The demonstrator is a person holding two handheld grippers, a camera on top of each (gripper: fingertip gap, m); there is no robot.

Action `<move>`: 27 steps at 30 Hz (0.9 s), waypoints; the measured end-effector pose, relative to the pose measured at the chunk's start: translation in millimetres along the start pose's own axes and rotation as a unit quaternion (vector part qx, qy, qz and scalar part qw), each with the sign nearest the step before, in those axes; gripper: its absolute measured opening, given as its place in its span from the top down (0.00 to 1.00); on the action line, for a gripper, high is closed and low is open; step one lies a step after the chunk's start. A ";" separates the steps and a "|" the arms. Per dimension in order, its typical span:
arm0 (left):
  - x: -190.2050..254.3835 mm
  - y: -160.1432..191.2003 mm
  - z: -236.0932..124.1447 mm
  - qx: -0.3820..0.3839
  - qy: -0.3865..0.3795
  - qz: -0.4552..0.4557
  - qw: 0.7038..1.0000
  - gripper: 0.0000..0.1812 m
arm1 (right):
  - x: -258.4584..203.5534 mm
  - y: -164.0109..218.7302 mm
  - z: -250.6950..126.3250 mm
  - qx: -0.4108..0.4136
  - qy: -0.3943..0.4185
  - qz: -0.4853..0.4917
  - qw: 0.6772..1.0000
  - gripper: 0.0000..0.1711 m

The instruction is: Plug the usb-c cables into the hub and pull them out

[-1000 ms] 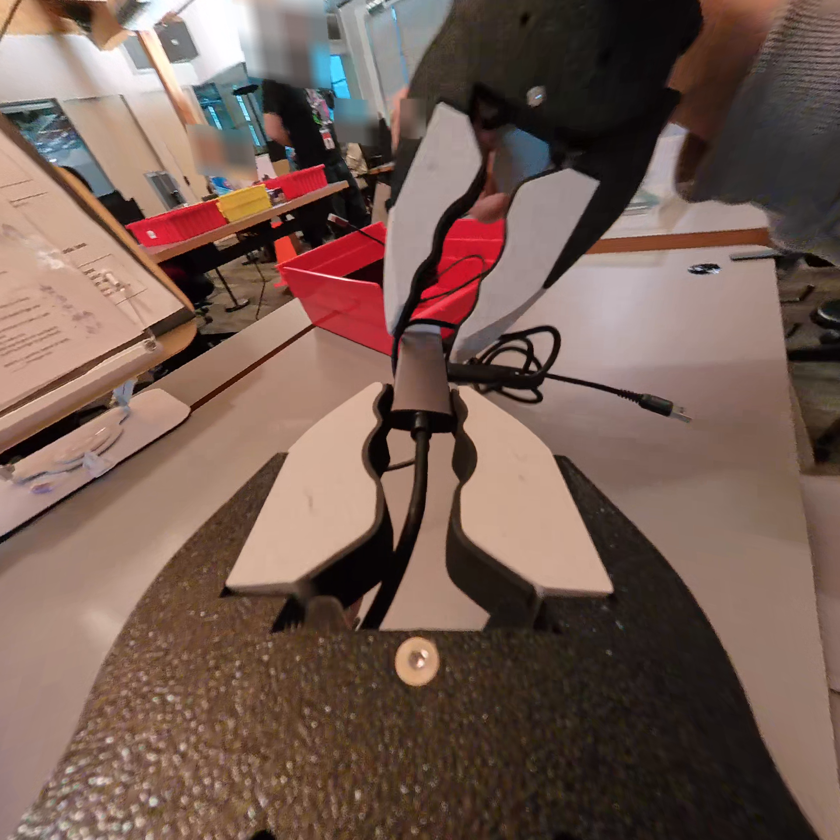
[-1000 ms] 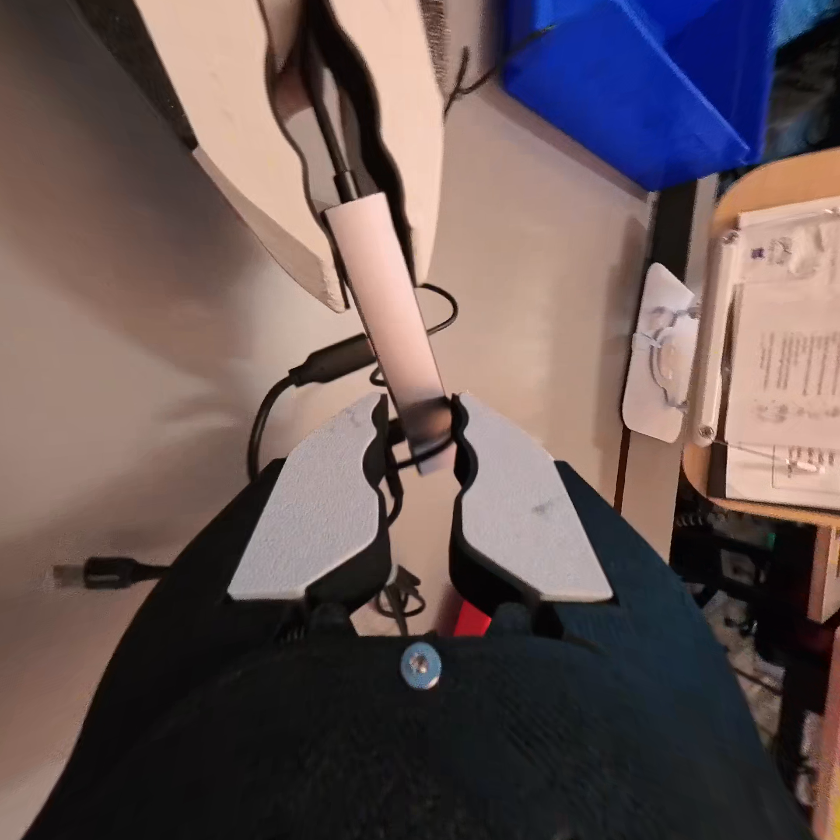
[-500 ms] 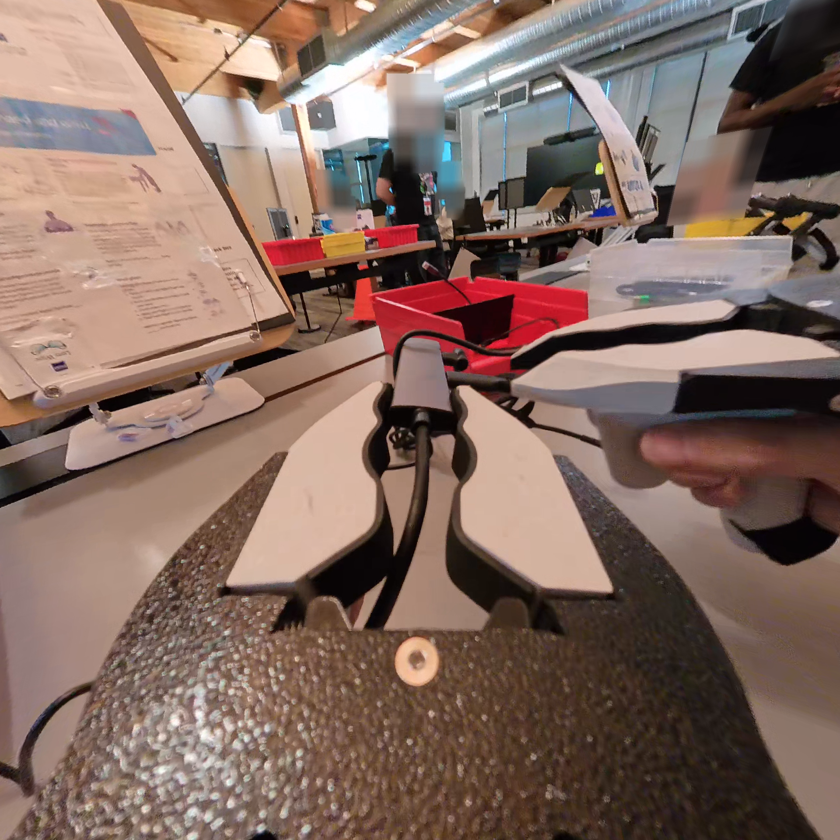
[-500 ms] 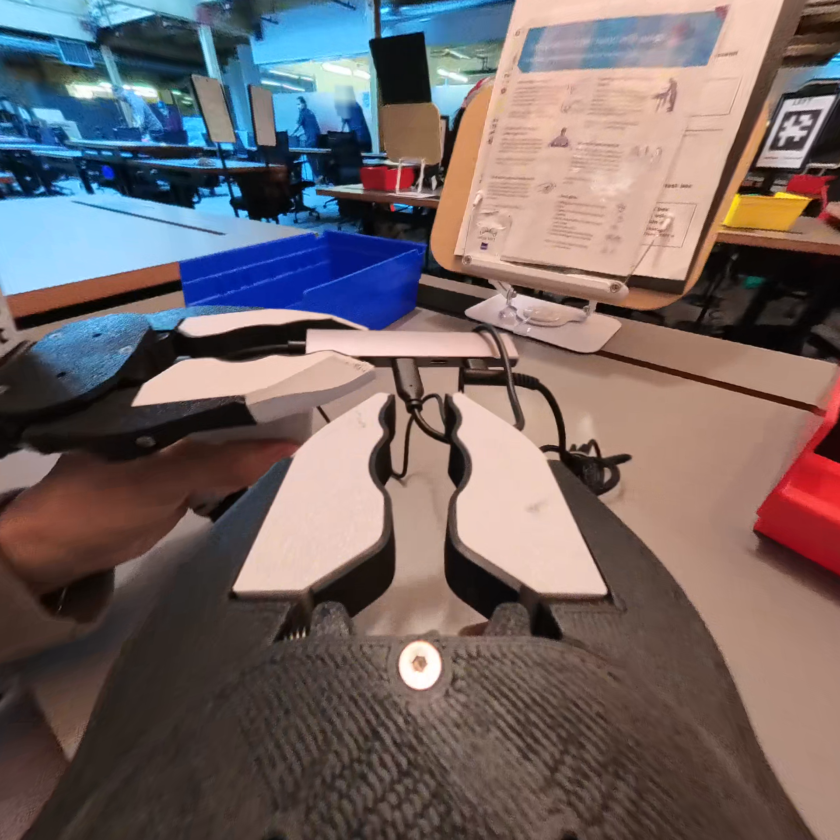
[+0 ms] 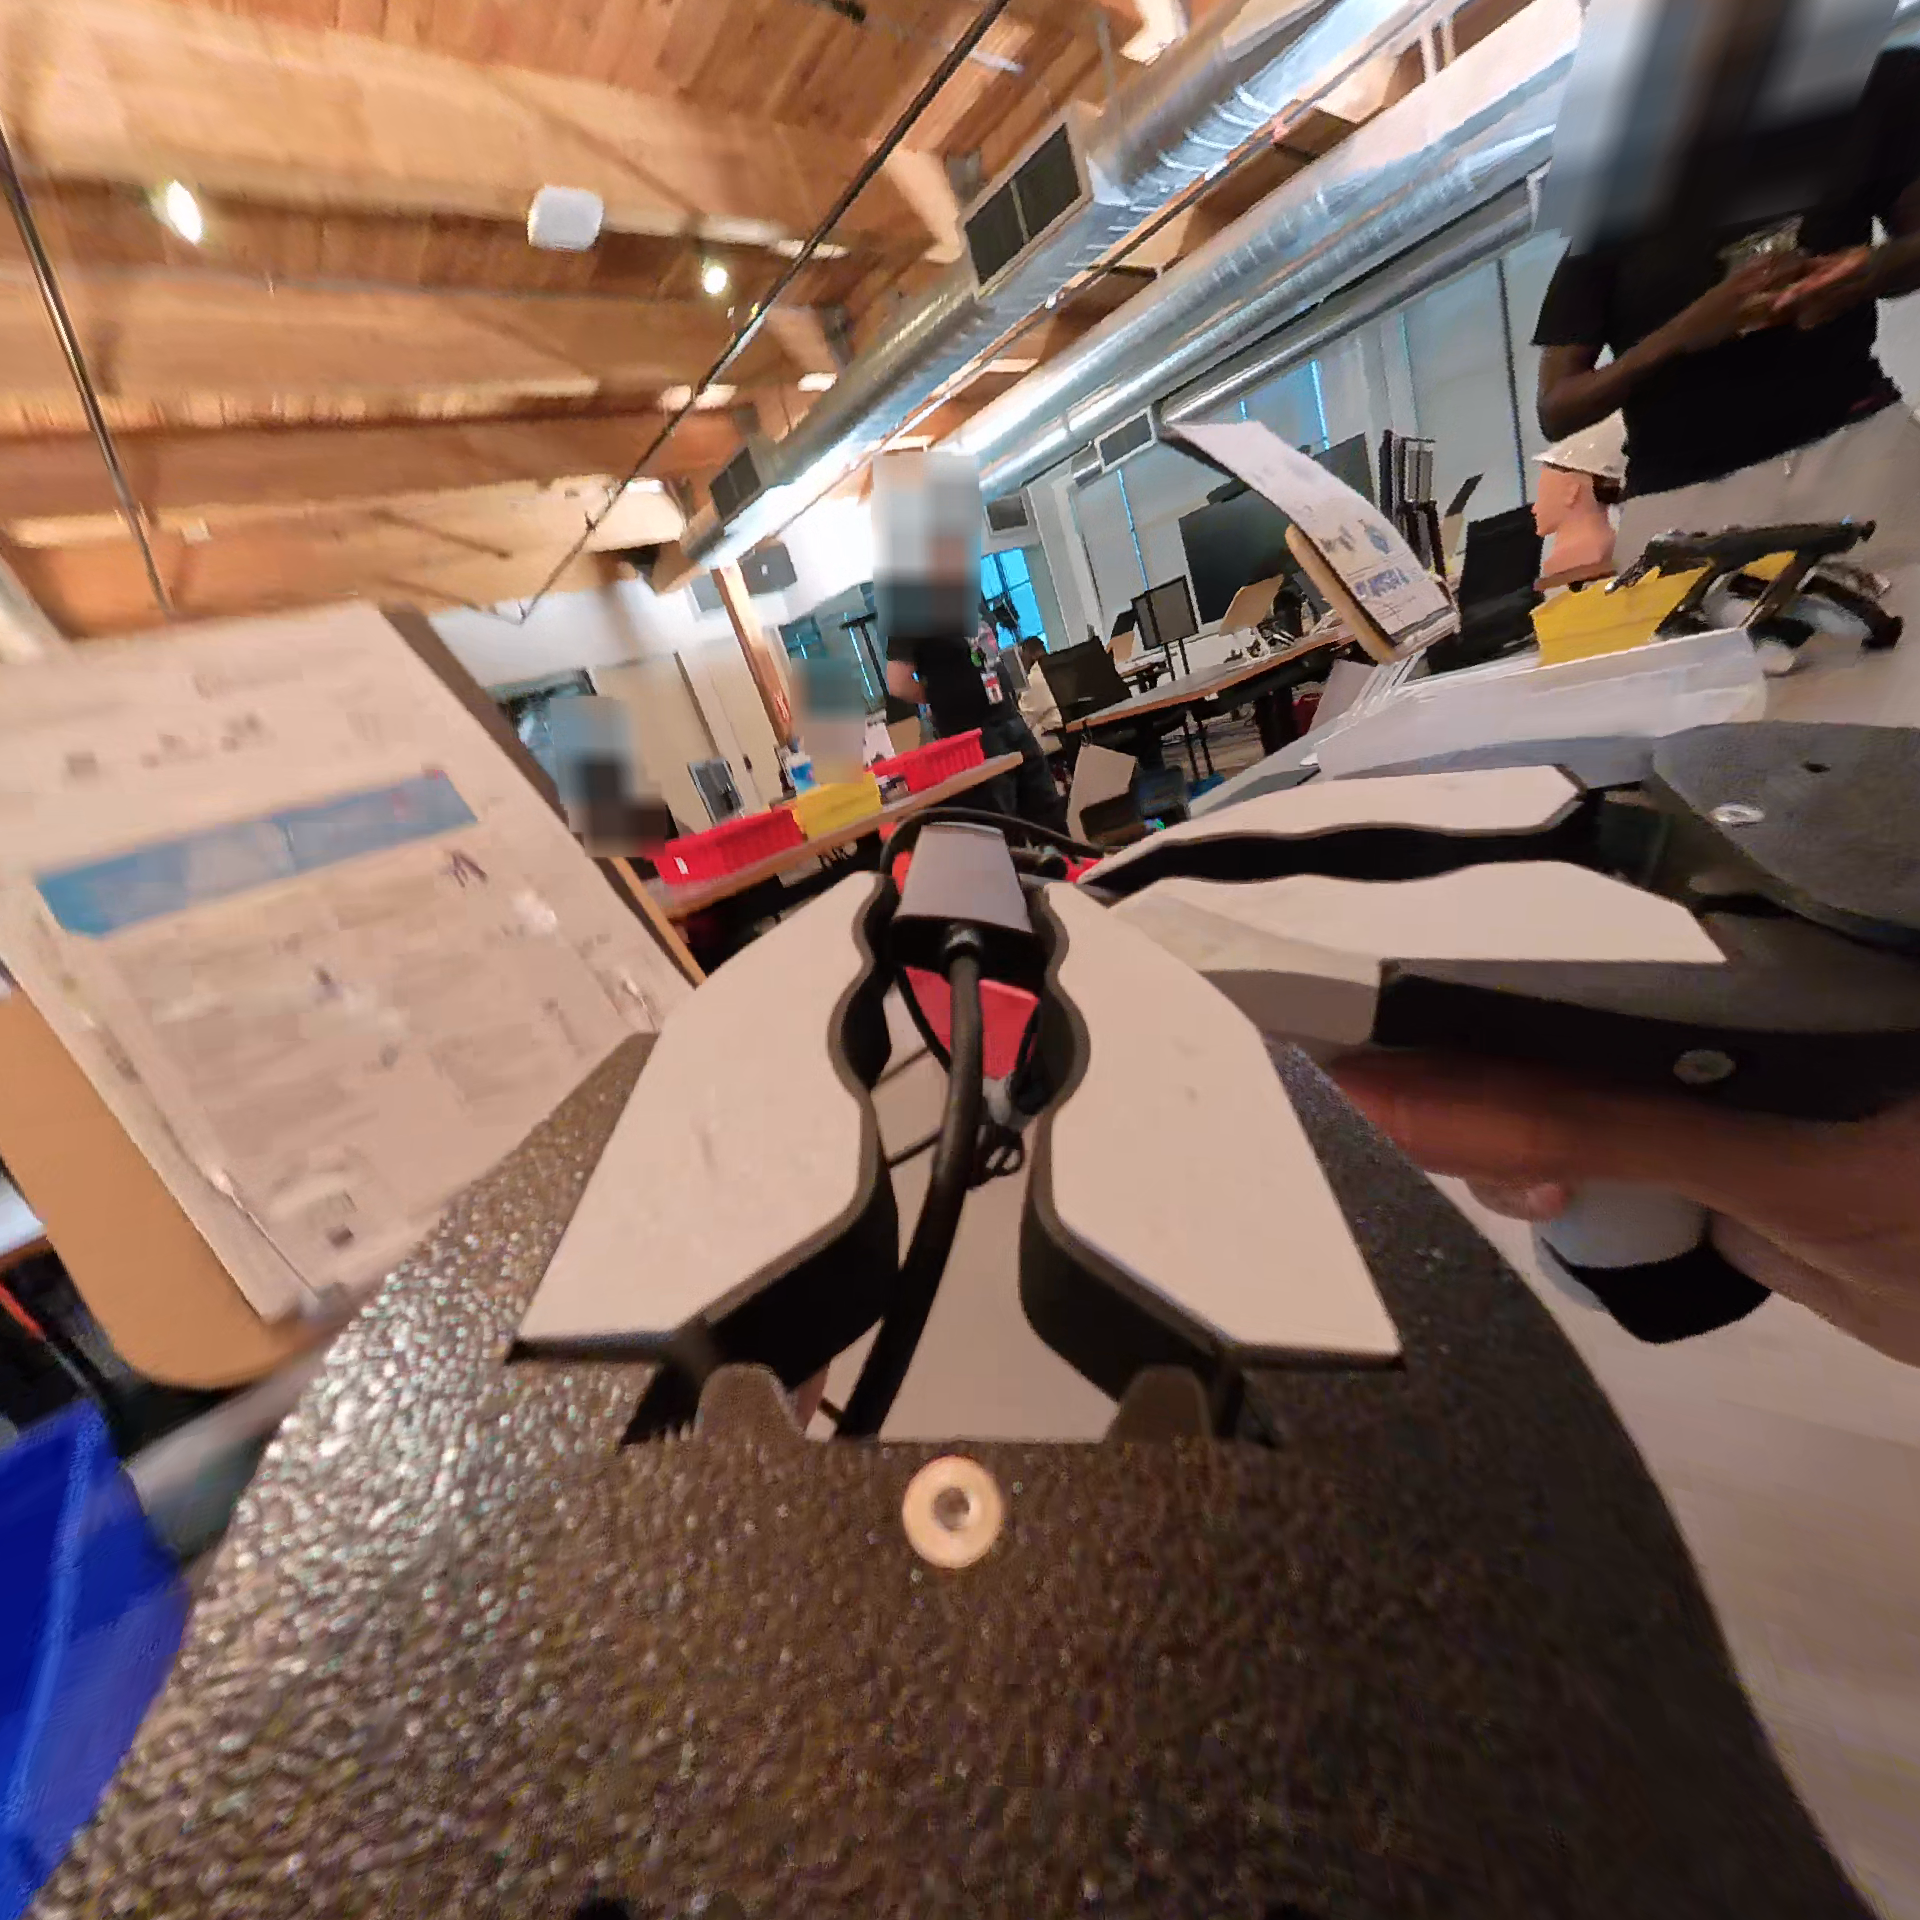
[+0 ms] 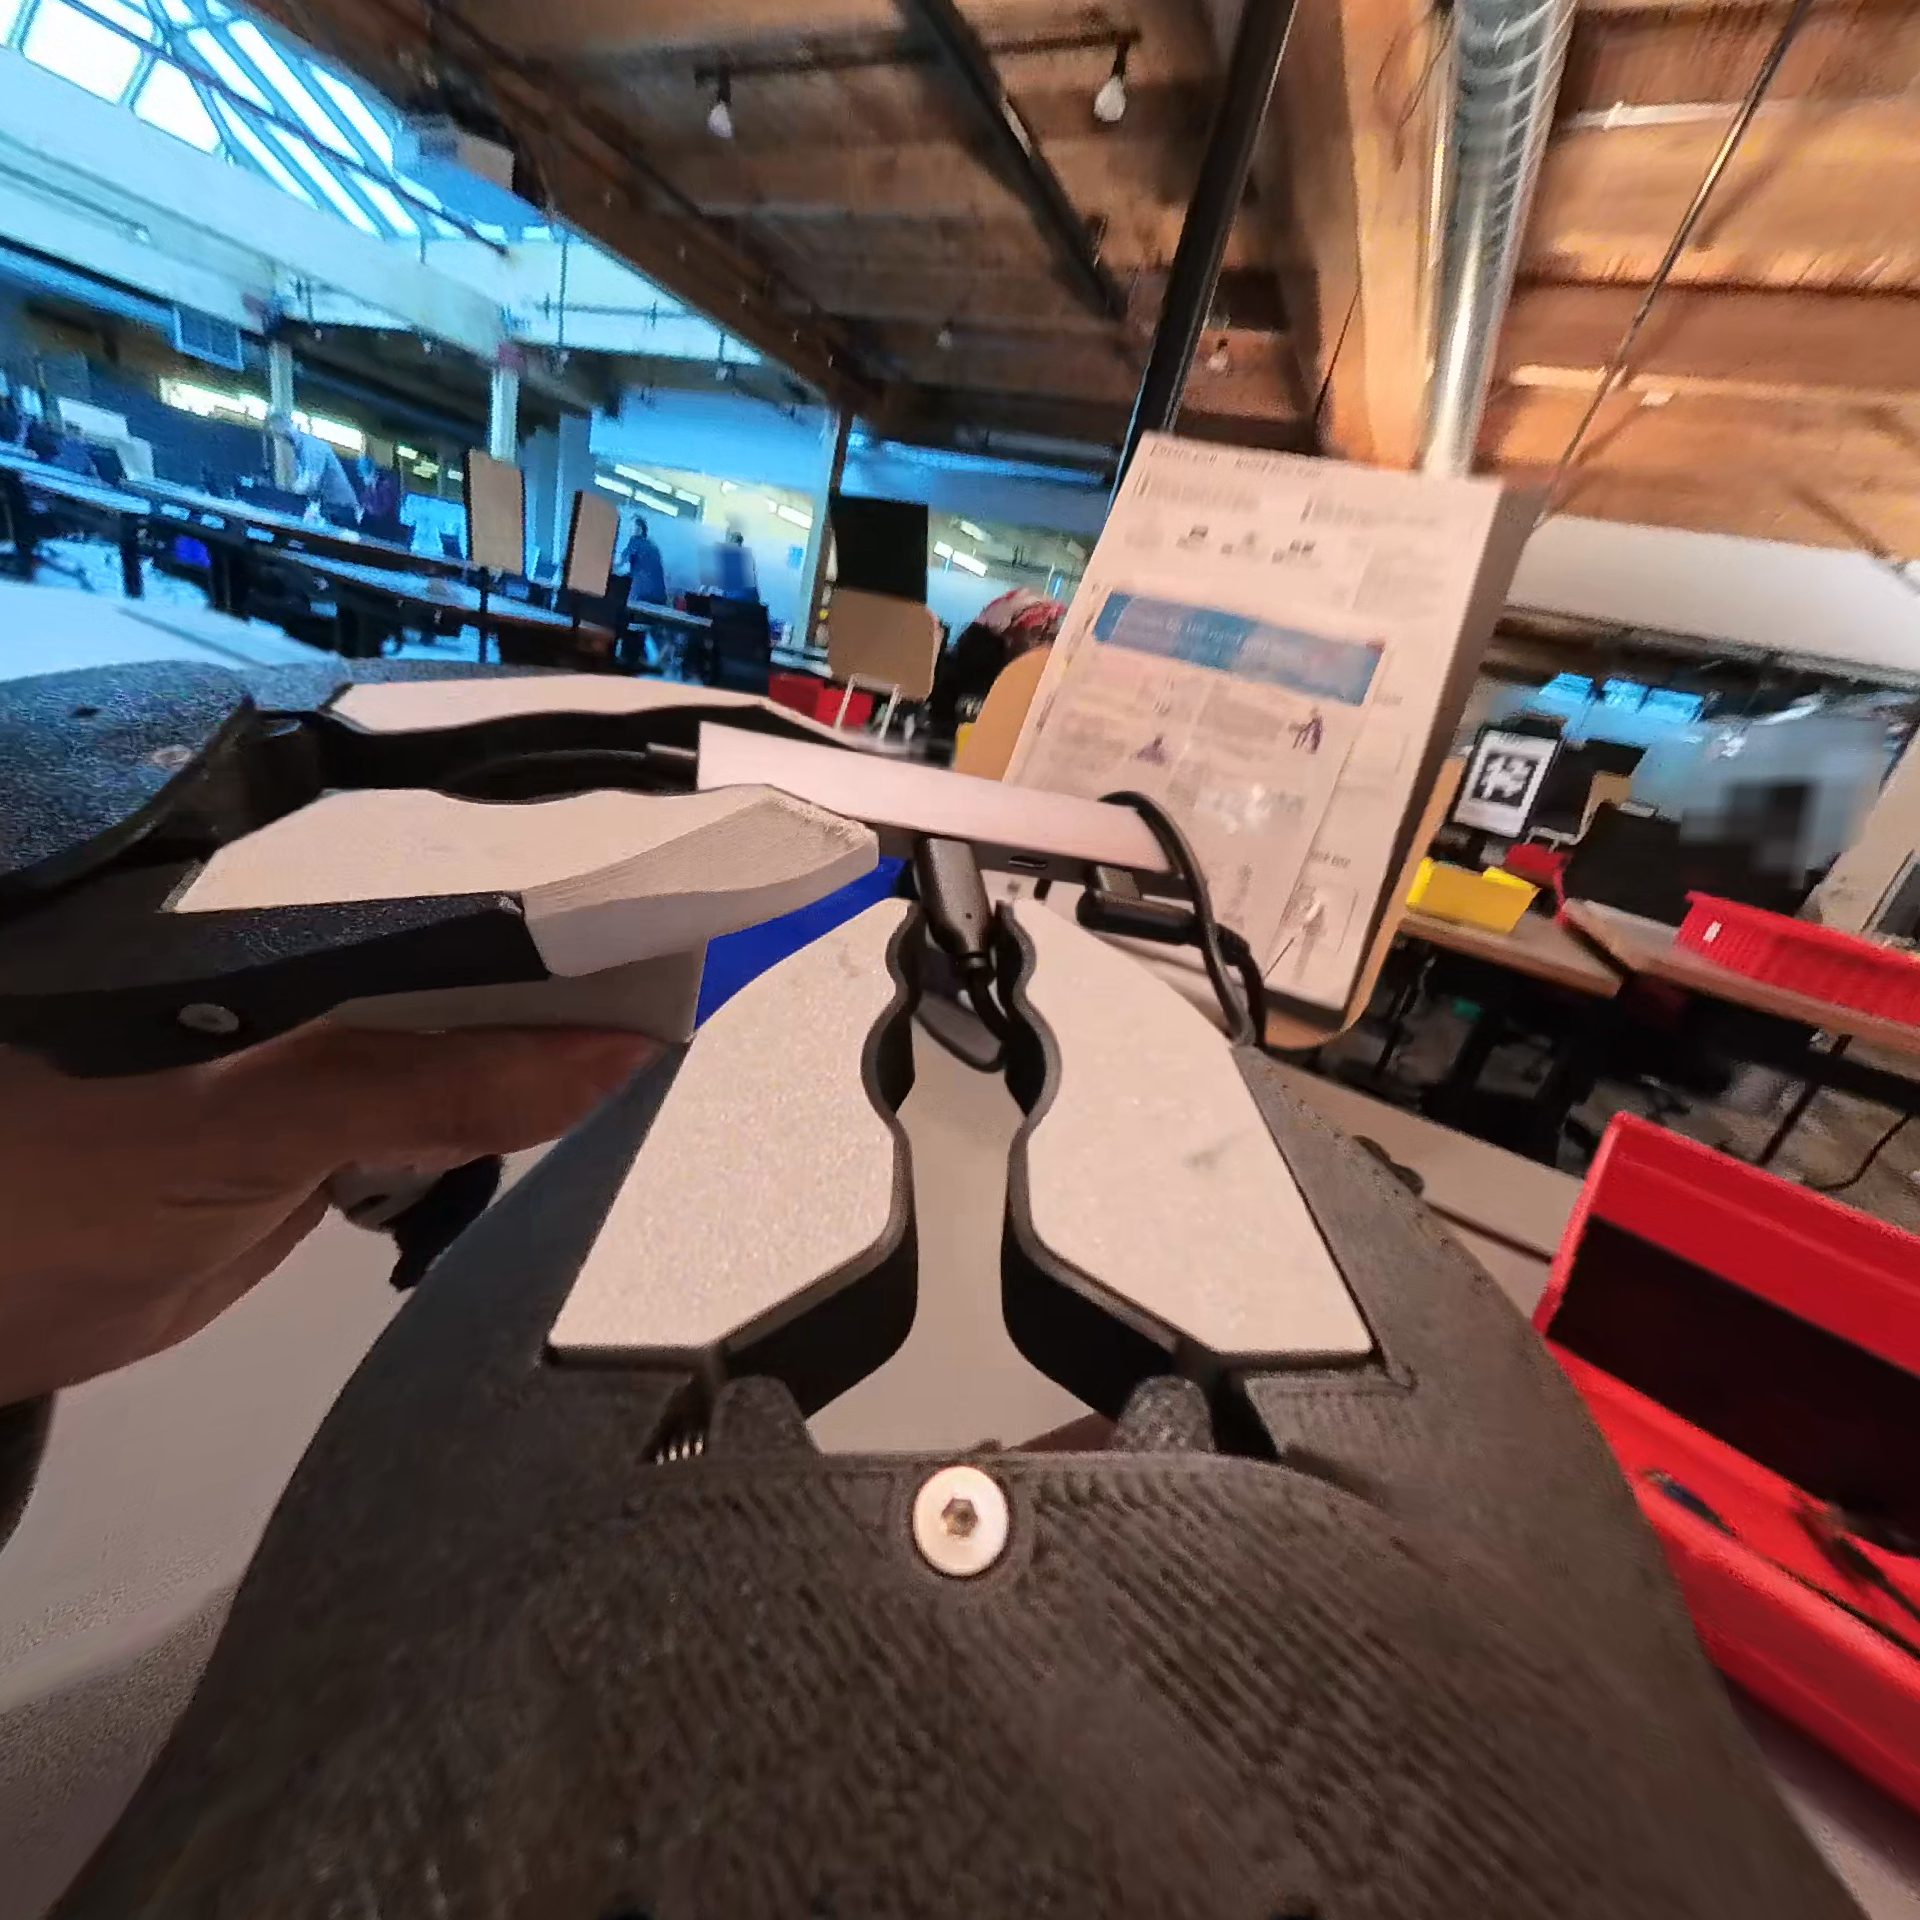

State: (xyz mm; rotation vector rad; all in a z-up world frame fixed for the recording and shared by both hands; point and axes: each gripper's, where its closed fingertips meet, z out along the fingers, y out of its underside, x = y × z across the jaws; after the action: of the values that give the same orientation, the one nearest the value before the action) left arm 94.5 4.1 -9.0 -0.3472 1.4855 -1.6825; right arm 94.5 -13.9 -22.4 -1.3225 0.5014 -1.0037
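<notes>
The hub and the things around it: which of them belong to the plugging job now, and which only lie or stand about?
Belonging to the job:
- hub, held in the left tongs
- black cable plug, gripped by the right tongs, at the hub's side
- second cable, near the hub's far end

Only standing about:
- red bin
- instruction sheet on its stand
- blue bin

Surface finishes, as I saw them.
Hub (image 6: 935,800) looked smooth matt metal; my right gripper (image 6: 961,920) body, rough textured black plastic.

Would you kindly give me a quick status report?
Left claw shut on hub. Right claw shut on plugged cable connector. Second cable plugged alongside. Nothing in the way.
</notes>
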 end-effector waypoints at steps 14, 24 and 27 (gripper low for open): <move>-164.8 -231.1 100.5 0.070 -0.007 0.162 0.984 0.87 | 52.3 -42.3 -36.1 0.057 -0.002 0.104 0.993 0.93; -153.0 -220.5 122.9 -0.004 -0.017 0.158 0.987 0.87 | 33.6 -36.5 -42.2 0.057 -0.077 0.134 0.986 0.94; -126.8 -140.9 106.4 -0.034 -0.009 0.108 0.994 0.87 | 26.7 -36.8 -42.6 0.047 -0.080 0.123 0.988 0.93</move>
State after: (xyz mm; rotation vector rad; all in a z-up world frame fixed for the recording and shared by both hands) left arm 187.8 16.0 187.0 -0.2276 1.5123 -1.4586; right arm 62.6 -57.3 8.9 -1.2120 0.4745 -0.7035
